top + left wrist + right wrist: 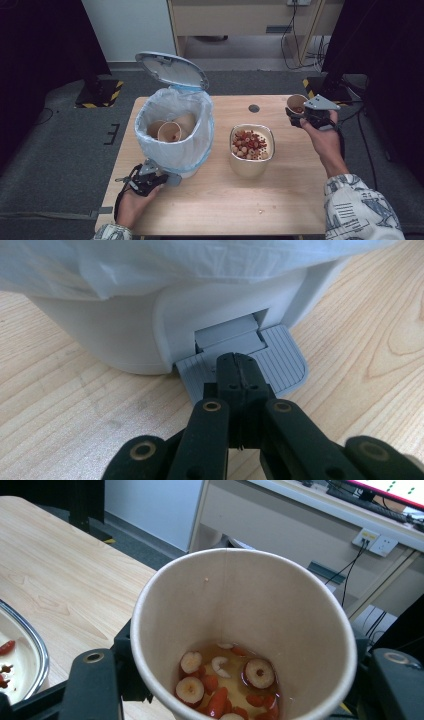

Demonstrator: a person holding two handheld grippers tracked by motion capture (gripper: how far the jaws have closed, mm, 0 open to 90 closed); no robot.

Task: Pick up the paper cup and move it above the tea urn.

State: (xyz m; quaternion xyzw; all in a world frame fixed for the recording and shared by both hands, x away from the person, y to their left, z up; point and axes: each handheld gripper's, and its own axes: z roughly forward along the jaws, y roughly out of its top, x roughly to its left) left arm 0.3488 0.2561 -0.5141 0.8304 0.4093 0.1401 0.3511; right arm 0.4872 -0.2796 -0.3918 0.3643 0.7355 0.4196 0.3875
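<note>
A small white pedal bin (175, 131) with a plastic liner stands on the table's left, its lid (171, 70) raised; two empty paper cups lie inside. My left gripper (161, 179) is shut with its tips pressing on the bin's grey foot pedal (285, 360). At the table's far right, my right gripper (300, 117) is shut on a paper cup (245, 630) and holds it upright above the wood. The cup (296, 103) holds amber liquid with red and white fruit slices. A metal-rimmed bowl (252, 150) of red and beige pieces stands in the middle.
The wooden table (280, 200) has a round cable hole (254, 108) near its far edge. A small crumb (260, 211) lies near the front edge. A desk with trailing cables stands beyond the table, with dark stands and hazard-striped bases on both sides.
</note>
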